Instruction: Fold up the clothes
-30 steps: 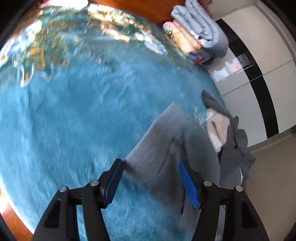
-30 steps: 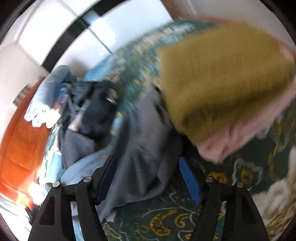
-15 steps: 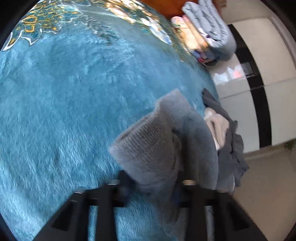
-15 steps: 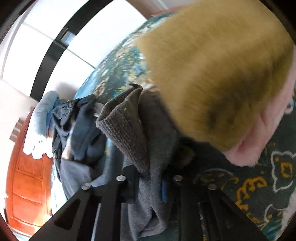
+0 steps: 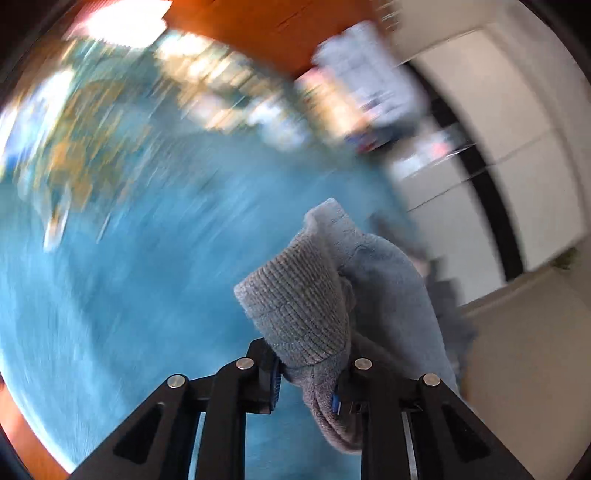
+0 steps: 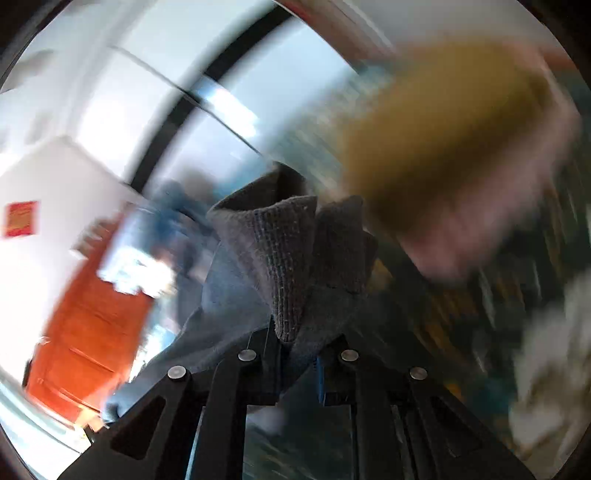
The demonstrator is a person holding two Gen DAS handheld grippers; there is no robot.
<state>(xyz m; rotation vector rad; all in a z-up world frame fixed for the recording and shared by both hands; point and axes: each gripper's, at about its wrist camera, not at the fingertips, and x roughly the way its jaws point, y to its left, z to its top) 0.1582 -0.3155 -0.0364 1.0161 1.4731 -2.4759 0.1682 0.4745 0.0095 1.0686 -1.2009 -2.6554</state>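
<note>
Left gripper (image 5: 306, 384): fingers clamped on the ribbed hem of a grey sweater (image 5: 306, 306). Blue pads (image 5: 275, 380) press the knit from both sides. Hem bunches up above the tips; the smoother body of the garment drapes off to the right and down past the right finger. Sweater is lifted, hanging over a teal blanket (image 5: 110, 295). Beyond it, blurred: patterned border of the blanket, a pile of folded bedding (image 5: 365, 85) at the far edge, orange wood panel (image 5: 258, 29) behind, white wardrobe doors (image 5: 498, 129) with a dark strip to the right.

Right gripper (image 6: 298, 360): fingers closed on another part of the same sweater (image 6: 288, 258), ribbed edge pinched between the tips and standing up in a fold. Cloth trails down-left from the grip. Close behind on the right, a mustard garment (image 6: 443, 129) with something pink under it, both heavily blurred. Dark patterned cover (image 6: 517, 288) to the right, a white fluffy thing (image 6: 546, 369) at the edge. Left: orange door (image 6: 85, 332), white wall, a small red sign (image 6: 21, 218).
</note>
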